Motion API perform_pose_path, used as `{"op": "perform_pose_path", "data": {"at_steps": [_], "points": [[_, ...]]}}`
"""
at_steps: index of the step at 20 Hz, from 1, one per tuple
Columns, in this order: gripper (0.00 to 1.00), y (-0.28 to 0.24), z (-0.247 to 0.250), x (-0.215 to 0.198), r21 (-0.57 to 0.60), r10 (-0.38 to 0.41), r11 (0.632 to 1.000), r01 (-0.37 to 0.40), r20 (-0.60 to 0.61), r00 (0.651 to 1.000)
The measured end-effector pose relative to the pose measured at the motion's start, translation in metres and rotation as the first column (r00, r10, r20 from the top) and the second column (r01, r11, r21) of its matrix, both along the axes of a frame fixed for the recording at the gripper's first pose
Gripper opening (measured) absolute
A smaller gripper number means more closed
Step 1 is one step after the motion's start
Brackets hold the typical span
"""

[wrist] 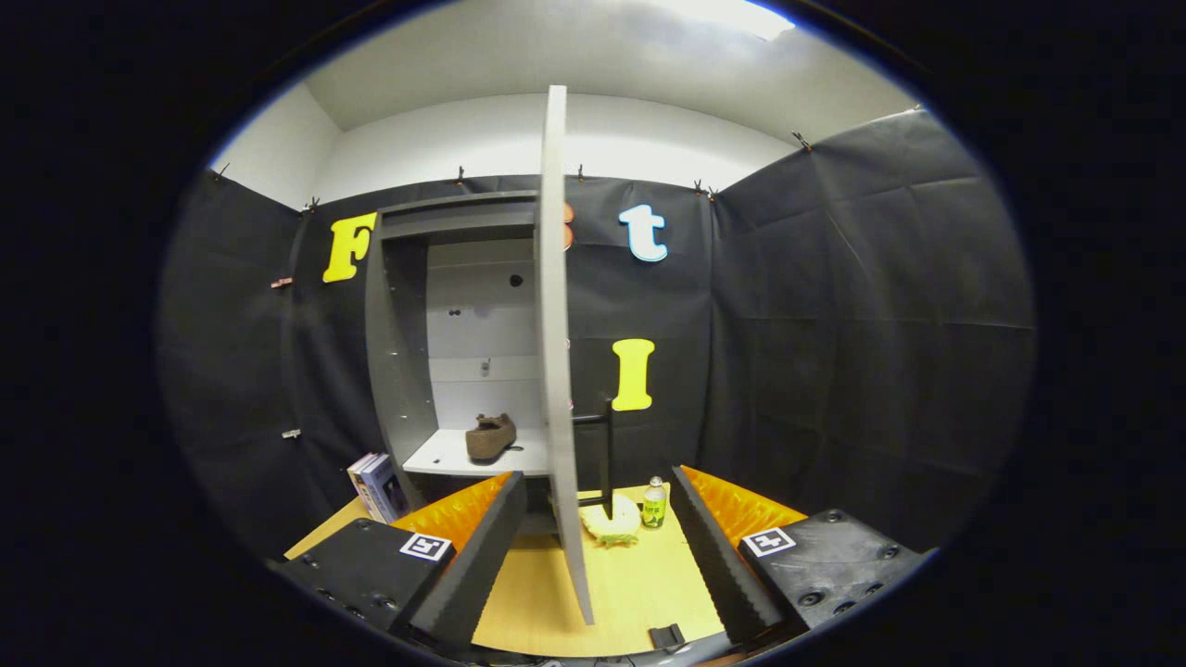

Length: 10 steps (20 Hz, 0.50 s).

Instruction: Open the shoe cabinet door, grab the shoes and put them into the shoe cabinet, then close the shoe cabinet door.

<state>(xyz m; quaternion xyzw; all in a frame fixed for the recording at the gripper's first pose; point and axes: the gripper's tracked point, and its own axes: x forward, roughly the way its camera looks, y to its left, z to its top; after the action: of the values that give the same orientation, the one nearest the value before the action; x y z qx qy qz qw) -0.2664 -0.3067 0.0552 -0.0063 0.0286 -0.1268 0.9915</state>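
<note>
Lower left of the frame: books [377, 485] standing upright against the shoe cabinet's [400, 371] left side, spines too small to read. Just right of them, inside the open cabinet, one brown shoe [490, 436] resting on the white shelf [445, 456], long axis running left to right and slightly back, heel or toe end not clear. Centre frame: cabinet door [556, 324] swung wide, seen edge-on, upright, its lower edge down between the fingers. Hand-held gripper [593, 547] spread wide, released, pressing on nothing. Beyond the door, on the yellow table [639, 584]: a pale crumpled thing [611, 523], then a small bottle [655, 503], label illegible, beside a dark post [607, 454].
</note>
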Motion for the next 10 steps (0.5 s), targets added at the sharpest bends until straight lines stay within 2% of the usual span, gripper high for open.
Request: {"op": "perform_pose_path", "data": {"at_steps": [5, 10], "points": [[0.98, -0.033, -0.007, 0.026, 0.021, 0.002, 1.0, -0.002, -0.023, 1.0], [0.99, -0.045, -0.015, 0.057, 0.045, 0.04, 0.998, -0.038, -0.046, 0.998]]}}
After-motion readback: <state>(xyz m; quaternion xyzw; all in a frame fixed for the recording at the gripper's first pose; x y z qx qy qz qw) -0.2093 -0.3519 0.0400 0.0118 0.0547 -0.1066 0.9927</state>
